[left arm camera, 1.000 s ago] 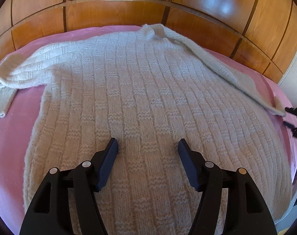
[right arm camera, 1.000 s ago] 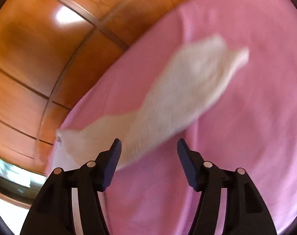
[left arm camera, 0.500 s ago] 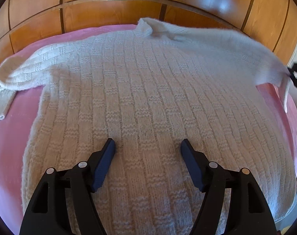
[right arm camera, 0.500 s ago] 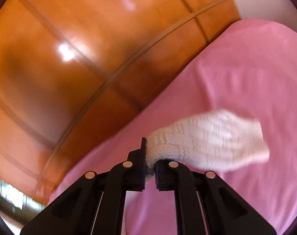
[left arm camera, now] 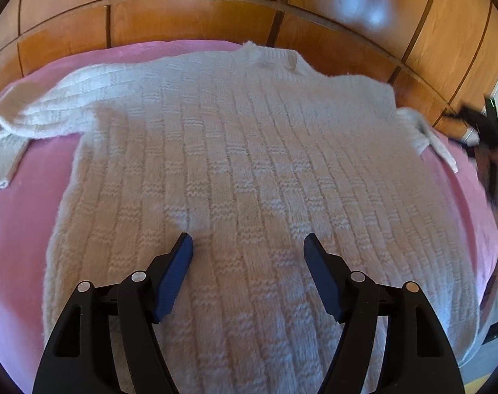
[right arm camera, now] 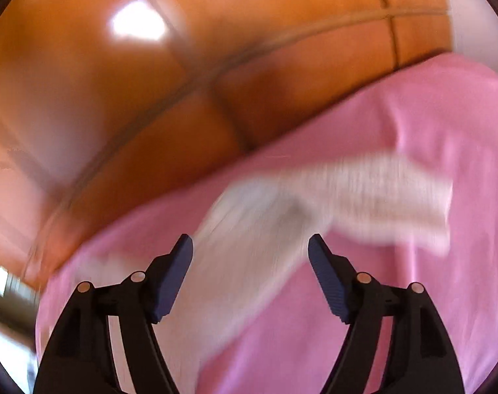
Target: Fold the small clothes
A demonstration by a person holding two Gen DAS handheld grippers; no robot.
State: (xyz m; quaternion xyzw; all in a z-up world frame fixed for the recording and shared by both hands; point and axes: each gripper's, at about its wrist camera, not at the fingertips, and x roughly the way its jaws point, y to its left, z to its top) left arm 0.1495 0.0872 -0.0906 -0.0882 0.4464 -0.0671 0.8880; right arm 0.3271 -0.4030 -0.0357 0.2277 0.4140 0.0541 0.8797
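Note:
A cream knitted sweater (left arm camera: 249, 164) lies flat on the pink bed cover (left arm camera: 19, 229), collar at the far side. Its left sleeve (left arm camera: 25, 115) is bent back at the cuff. Its right sleeve (left arm camera: 426, 131) lies bunched at the right shoulder. My left gripper (left arm camera: 247, 246) is open and empty above the sweater's lower body. My right gripper (right arm camera: 250, 246) is open and empty just above the blurred right sleeve (right arm camera: 347, 203). The right gripper also shows as a dark blur in the left wrist view (left arm camera: 482, 124).
A glossy wooden panelled headboard (left arm camera: 216, 10) runs along the far side of the bed and also shows in the right wrist view (right arm camera: 150, 98). The bed's right edge (left arm camera: 491, 262) drops off beside the sweater's hem.
The right gripper had shut on the right sleeve's cuff and pulled it outward; it has now opened and let the sleeve drop. The left gripper stayed open over the sweater.

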